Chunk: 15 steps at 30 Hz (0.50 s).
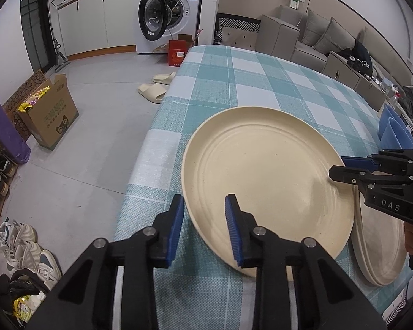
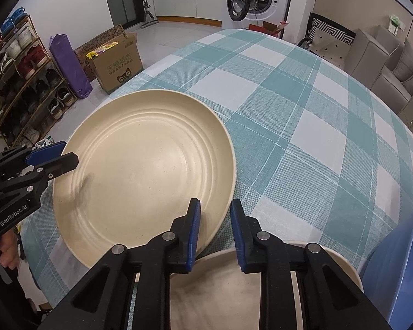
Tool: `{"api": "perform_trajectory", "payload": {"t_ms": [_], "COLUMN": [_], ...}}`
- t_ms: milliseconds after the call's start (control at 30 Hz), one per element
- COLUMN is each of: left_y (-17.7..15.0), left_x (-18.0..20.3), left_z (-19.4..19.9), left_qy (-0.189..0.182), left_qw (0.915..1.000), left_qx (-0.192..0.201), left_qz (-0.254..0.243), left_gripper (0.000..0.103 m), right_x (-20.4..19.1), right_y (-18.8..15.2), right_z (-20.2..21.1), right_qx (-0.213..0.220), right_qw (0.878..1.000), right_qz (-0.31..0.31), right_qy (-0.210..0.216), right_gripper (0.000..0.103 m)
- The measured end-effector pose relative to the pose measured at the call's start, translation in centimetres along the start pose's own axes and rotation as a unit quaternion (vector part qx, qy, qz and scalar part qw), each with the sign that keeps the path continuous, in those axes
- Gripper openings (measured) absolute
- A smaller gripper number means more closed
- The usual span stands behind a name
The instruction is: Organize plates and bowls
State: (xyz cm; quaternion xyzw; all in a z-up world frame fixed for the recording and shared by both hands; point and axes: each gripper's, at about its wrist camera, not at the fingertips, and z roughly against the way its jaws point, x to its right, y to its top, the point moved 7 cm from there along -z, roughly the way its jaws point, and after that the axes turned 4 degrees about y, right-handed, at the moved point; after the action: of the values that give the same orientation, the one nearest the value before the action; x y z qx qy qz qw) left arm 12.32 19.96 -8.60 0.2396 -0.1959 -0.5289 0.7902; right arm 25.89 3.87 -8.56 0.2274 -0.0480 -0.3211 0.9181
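Evidently each claw, left (image 1: 205, 229) and right (image 2: 216, 229), clamps opposite rims of the cream plate (image 2: 146, 165).

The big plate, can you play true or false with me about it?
1. The plate is cream-coloured. True.
2. Only one gripper is at the plate. False: the left gripper and the right gripper each have its rim between their fingers, on opposite sides.
3. There is food on the plate. False: it is bare.
4. More cream plates sit right beside it. True: a stack of plates lies next to it on the checked tablecloth.
5. The washing machine door is shut. False: it stands open.
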Motion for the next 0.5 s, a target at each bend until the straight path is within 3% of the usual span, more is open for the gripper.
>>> {"api": "perform_trajectory", "payload": {"t_ms": [500], "left_y": [0.25], "left_x": [-0.17], "left_z": [0.67], "left_qy": [0.005], "left_qw": [0.9999], "left_qx": [0.011], "left_qz": [0.001], "left_gripper": [0.027], "right_x": [-0.14], "right_y": [0.02], "right_z": [0.35], "right_qx": [0.008], "right_qw": [1.0], "right_qz": [0.008], "right_qy": [-0.009], "right_gripper": [0.019]}}
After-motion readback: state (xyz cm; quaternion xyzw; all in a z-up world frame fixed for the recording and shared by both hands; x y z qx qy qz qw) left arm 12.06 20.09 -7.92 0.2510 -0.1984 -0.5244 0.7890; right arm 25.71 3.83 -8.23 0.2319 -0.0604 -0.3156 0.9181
